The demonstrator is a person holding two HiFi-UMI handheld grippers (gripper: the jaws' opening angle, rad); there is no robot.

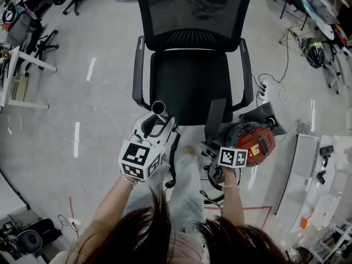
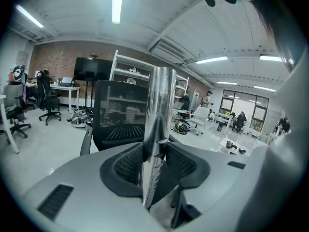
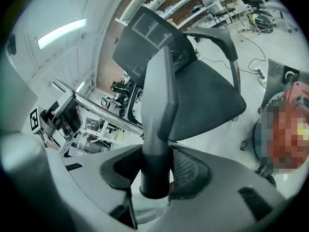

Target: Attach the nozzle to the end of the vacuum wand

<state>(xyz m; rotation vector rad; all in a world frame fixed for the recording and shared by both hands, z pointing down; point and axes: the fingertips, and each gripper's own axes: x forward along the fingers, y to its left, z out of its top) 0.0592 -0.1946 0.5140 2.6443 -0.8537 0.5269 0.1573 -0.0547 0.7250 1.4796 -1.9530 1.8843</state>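
The nozzle (image 3: pixel 158 115) is in your right gripper (image 3: pixel 155 170). Its jaws are closed on the round collar end, and the flat narrow tip points away from you, toward the office chair (image 1: pixel 190 84). In the head view the nozzle (image 1: pixel 215 117) stands just in front of the chair's seat, above the floor.

The vacuum wand (image 2: pixel 157 139), a shiny metal tube, is in your left gripper (image 2: pixel 155 164). Its jaws are closed narrow on the tube from both sides. In the head view the open round end of the wand (image 1: pixel 158 108) looks upward, near the left front corner of the seat. The right gripper view shows the wand (image 3: pixel 96 108) passing to the left of the nozzle without touching it.

So both parts are taken up and held firmly, but they are not yet joined: they are side by side, near but clearly apart. I judge that the main step is left to do. The collar of the nozzle sits at your jaws and faces back toward you, so you will probably need to turn the nozzle, bring its collar in line with the open end of the wand, and then push it on. The red vacuum cleaner (image 1: pixel 254 143) lies on the floor just beside your right gripper (image 1: pixel 218 147).
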